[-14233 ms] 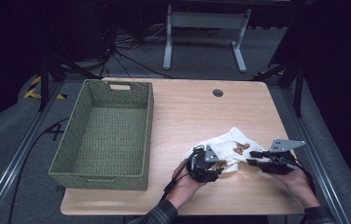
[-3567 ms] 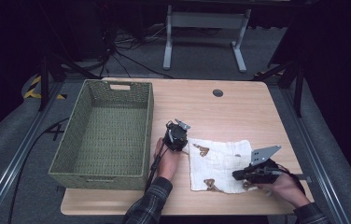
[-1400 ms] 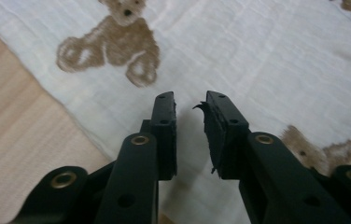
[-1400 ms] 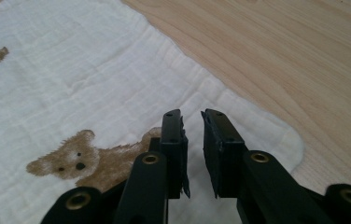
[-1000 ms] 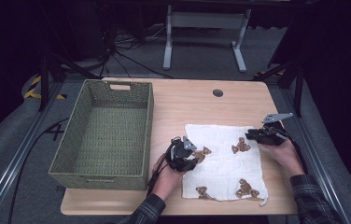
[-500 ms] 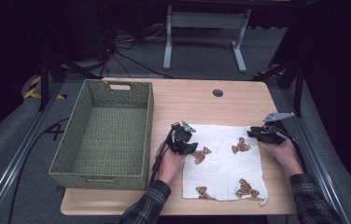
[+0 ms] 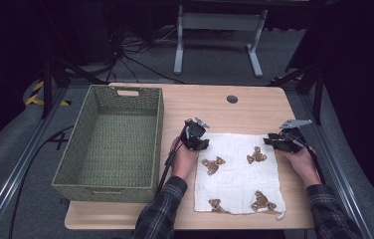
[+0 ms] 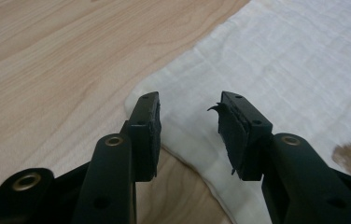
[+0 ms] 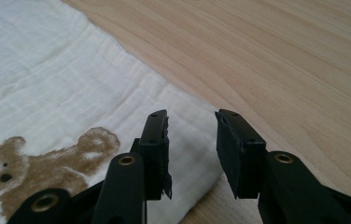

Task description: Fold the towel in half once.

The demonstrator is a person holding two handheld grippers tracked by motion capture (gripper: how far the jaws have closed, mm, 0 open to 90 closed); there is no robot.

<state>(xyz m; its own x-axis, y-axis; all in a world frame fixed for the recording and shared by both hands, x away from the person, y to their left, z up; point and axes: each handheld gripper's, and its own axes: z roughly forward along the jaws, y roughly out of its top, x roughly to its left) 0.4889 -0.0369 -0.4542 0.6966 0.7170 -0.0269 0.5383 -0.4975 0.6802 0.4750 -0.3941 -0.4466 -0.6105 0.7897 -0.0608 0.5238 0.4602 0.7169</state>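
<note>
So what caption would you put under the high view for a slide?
Two hand-held grippers, left gripper and right gripper, open at the far corners of a bear-print cloth beside a woven basket.

Table (image 7: 254, 102): light wood, round grommet hole (image 7: 232, 99) nr far edge.
Left side: empty green woven basket (image 7: 110, 144).
Right side: white cloth (image 7: 237, 172) w/ brown bear prints, spread flat, near edge slightly rumpled.

White cloth (image 7: 234, 174) w/ brown bears, green wicker basket (image 7: 70, 172), light wood table (image 7: 254, 107)
</note>
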